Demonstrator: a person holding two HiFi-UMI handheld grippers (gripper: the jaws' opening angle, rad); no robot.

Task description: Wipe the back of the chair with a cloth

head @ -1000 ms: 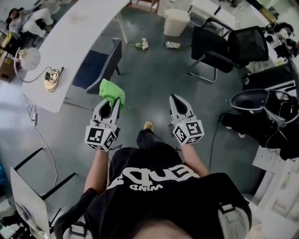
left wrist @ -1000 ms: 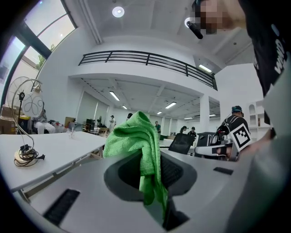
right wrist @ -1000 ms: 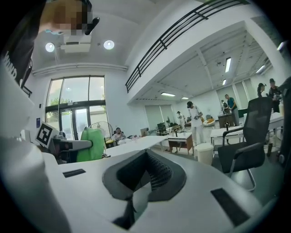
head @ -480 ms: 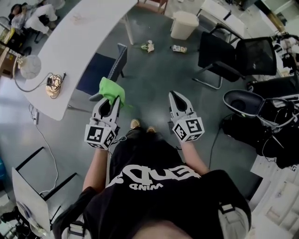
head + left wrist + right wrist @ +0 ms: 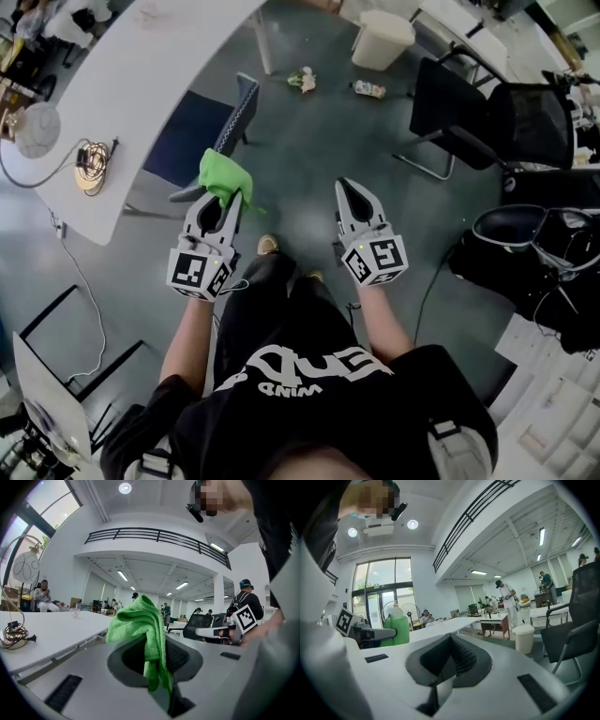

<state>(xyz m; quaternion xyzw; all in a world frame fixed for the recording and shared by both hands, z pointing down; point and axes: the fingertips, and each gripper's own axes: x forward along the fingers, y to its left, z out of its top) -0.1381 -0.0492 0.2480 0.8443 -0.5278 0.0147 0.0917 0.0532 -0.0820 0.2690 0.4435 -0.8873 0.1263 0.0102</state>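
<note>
A bright green cloth (image 5: 223, 177) bunches out of my left gripper (image 5: 225, 194), which is shut on it; in the left gripper view the cloth (image 5: 139, 623) fills the space between the jaws and drapes down. Just beyond the cloth stands the chair, with a blue seat (image 5: 187, 141) and a dark backrest (image 5: 244, 108), partly tucked under the white table (image 5: 141, 75). My right gripper (image 5: 344, 188) is held level with the left, to its right, shut with nothing between its jaws. Both grippers hang over the grey floor, apart from the chair.
Two black chairs (image 5: 457, 108) (image 5: 539, 122) stand at the right, with dark bags (image 5: 525, 234) below them. A cream bin (image 5: 384, 37) and bits of litter (image 5: 302, 80) lie ahead on the floor. A desk lamp (image 5: 28, 131) and coiled cable (image 5: 89, 161) rest on the table's near end.
The whole view has moved forward: the blue chair and table now lie closer to the grippers. Both grippers keep the same pose, and the cloth stays in the left one.
</note>
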